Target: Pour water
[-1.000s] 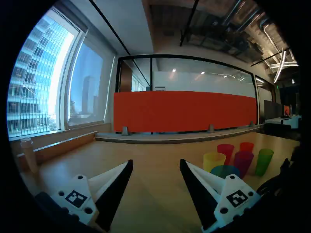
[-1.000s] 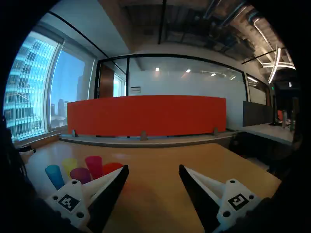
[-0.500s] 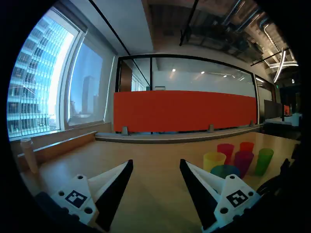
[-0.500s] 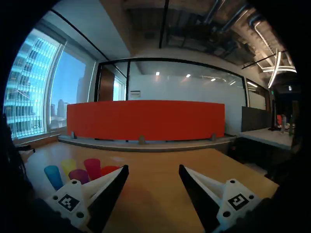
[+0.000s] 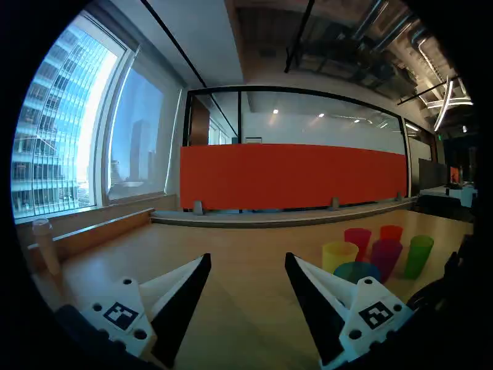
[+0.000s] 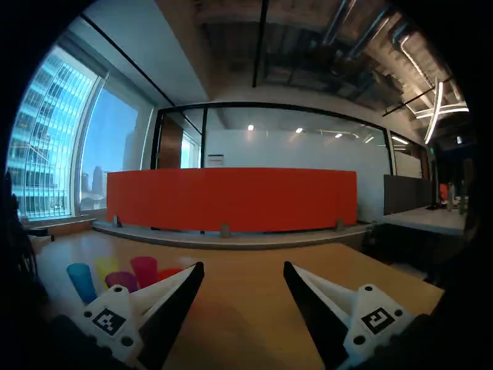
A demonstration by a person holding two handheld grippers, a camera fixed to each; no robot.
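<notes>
Ahead and to the right of the left gripper [image 5: 247, 255] there are 6 in a group: 1 yellow cup [image 5: 339, 254], 1 pink cup [image 5: 357, 240], 1 orange cup [image 5: 391, 233], 1 purple cup [image 5: 386, 256], 1 green cup [image 5: 419, 254] and 1 teal cup [image 5: 356, 271]. 1 tall pale container [image 5: 44, 245] stands far off to its left. Ahead and to the left of the right gripper [image 6: 243, 264], 5 of that group can be counted. 1 orange partition [image 5: 289, 176] runs across beyond both tools.

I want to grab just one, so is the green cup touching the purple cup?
Apart: the left gripper view shows table between the green cup and the purple cup.
</notes>
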